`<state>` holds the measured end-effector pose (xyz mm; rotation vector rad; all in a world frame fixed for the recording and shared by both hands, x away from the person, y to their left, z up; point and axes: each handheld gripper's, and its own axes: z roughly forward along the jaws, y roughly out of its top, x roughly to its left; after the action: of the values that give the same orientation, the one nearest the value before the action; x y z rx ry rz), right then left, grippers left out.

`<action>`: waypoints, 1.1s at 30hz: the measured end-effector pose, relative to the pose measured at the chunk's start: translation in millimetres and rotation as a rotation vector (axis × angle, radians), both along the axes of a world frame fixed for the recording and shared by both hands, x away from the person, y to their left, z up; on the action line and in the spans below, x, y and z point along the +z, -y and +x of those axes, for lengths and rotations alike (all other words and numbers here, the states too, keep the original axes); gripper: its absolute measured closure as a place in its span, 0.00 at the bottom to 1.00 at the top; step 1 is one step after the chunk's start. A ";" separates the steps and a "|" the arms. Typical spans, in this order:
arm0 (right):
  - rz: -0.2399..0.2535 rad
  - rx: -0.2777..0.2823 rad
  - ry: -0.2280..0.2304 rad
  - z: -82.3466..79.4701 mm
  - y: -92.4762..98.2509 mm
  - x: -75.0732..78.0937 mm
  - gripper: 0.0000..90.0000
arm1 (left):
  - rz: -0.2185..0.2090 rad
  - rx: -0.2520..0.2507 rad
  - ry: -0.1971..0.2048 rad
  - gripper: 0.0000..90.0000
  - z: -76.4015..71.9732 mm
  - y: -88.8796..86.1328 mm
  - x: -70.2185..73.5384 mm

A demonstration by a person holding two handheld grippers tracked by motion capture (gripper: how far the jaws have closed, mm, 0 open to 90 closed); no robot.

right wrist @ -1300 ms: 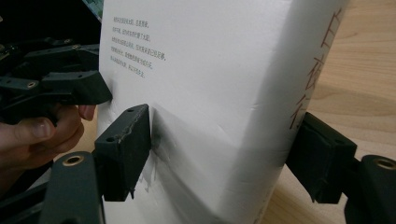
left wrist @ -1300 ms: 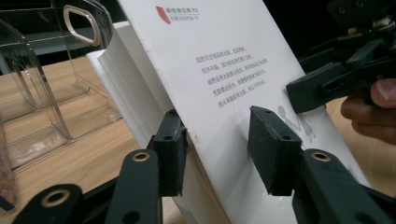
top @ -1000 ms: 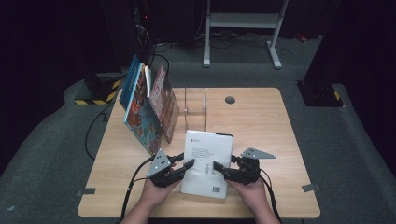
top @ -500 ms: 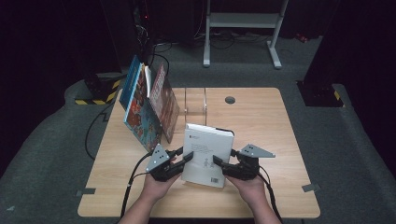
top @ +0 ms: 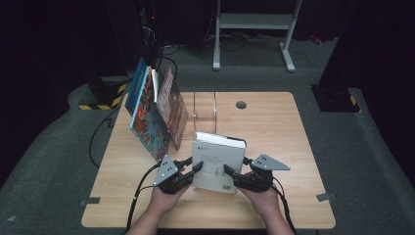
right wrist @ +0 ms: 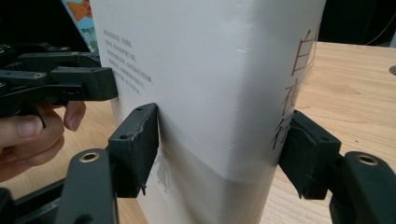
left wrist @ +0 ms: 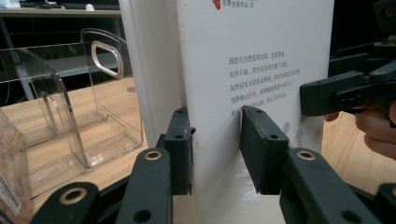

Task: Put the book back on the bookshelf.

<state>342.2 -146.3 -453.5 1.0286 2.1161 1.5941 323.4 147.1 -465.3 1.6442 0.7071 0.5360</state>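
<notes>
Left gripper and right gripper both clamped on upright white hardcover book, left jaws just closing, near front edge of wooden worktop.

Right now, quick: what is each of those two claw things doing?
Left gripper: jaws closed on the white book, at its page edge.
Right gripper: jaws closed on the same book, across its spine.

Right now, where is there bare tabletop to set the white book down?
The right half of the table is bare, from the white book past the round hole. The left side is crowded: leaning books and the clear rack.
</notes>
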 end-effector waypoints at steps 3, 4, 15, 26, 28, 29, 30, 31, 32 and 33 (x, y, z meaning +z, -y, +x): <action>0.006 0.005 0.010 -1.6 0.1 -0.6 0.37 | -0.003 0.005 -0.004 0.72 -3.0 -0.1 -0.8; 0.006 0.009 0.010 -3.6 0.0 -0.3 0.37 | 0.009 0.008 0.001 0.73 -6.0 -0.7 -1.8; -0.003 0.025 0.041 -15.4 -0.8 -0.8 0.36 | 0.054 0.009 -0.011 0.73 -19.4 -6.6 -3.9; 0.023 0.044 0.059 -23.6 2.0 -4.6 0.35 | 0.039 0.035 0.029 0.71 -31.2 -8.0 -10.6; 0.031 0.054 0.057 -23.8 3.8 -5.2 0.36 | 0.035 0.037 0.026 0.69 -31.5 -7.8 -10.9; 0.031 0.059 0.063 -23.8 4.8 -5.5 0.36 | 0.036 0.036 0.026 0.68 -31.6 -7.6 -11.0; 0.030 0.060 0.063 -24.1 5.2 -5.5 0.37 | 0.039 0.037 0.029 0.67 -32.1 -7.5 -11.4; 0.029 0.065 0.066 -24.1 5.7 -5.6 0.36 | 0.039 0.038 0.027 0.67 -32.3 -7.3 -11.7; 0.034 0.071 0.069 -23.9 6.1 -5.6 0.36 | 0.039 0.039 0.026 0.66 -32.5 -7.3 -12.0; 0.038 0.072 0.089 -24.3 6.7 -5.7 0.36 | 0.040 0.041 0.026 0.65 -32.6 -7.5 -12.1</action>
<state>317.8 -153.0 -459.2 0.8849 2.0940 1.6870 290.7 154.6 -477.5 1.6599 0.7161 0.6028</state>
